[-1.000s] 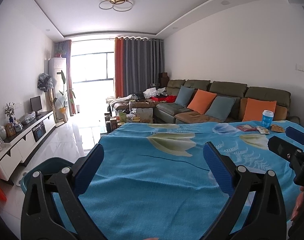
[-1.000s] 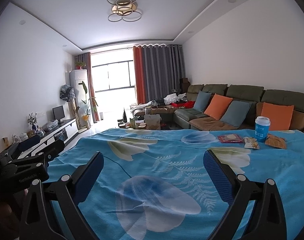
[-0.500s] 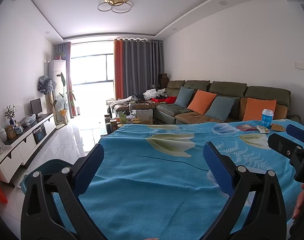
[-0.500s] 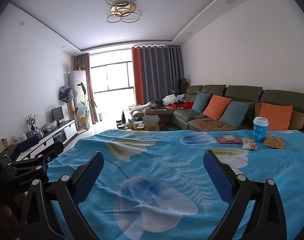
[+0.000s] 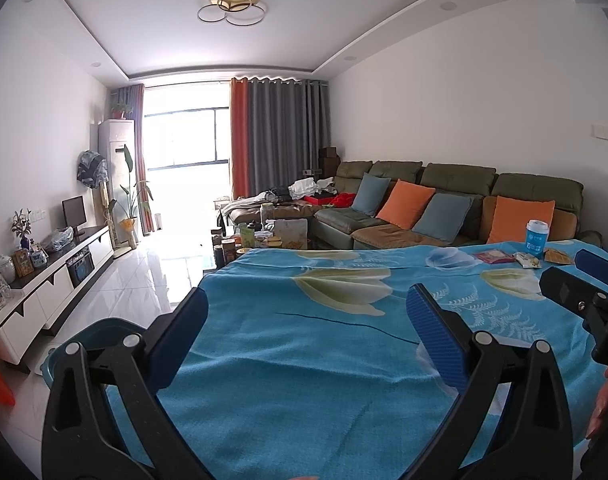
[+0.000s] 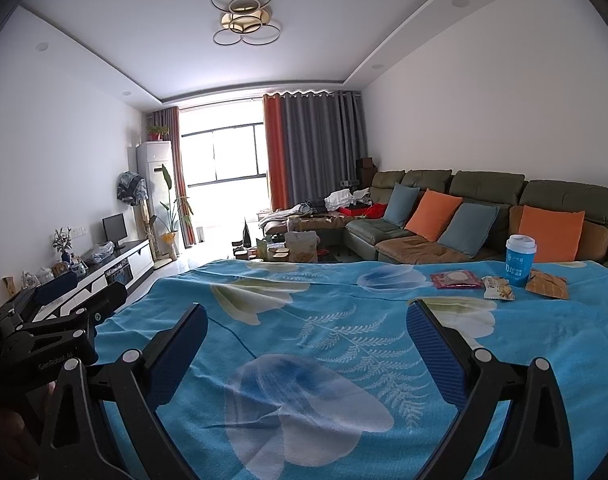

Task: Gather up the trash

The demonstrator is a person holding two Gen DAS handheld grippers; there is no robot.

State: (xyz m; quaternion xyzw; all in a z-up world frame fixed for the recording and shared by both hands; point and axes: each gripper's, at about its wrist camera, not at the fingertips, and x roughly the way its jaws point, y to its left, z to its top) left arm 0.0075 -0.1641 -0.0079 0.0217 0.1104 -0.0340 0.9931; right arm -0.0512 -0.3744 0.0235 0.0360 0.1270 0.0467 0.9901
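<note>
Across the left wrist view, a turquoise flower-printed cloth-covered table (image 5: 304, 360) is recorded beneath the left gripper (image 5: 308, 312), whose blue-padded fingers (image 5: 434, 332) are held wide apart with nothing between them. Trash is listed at the far right corner of the cloth: a blue paper cup with a white lid (image 5: 537, 237) stood upright, a red flat wrapper (image 5: 494, 256), a small pale snack packet (image 5: 526, 260) and an orange-brown crumpled wrapper (image 5: 556, 256), all well apart from the gripper. A teal plastic bin (image 5: 87, 344) is seen on the floor at the table's left edge, and a green sofa with orange and grey cushions (image 5: 456, 184) behind. Across the right wrist view, the right gripper (image 6: 308, 320) is likewise spread open and empty above the cloth. The same cup (image 6: 520, 260) is noted ahead to the right, with the red wrapper (image 6: 456, 280) to its left, the pale packet (image 6: 499, 289) just beside its base and the orange-brown wrapper (image 6: 548, 284) to its right.
</note>
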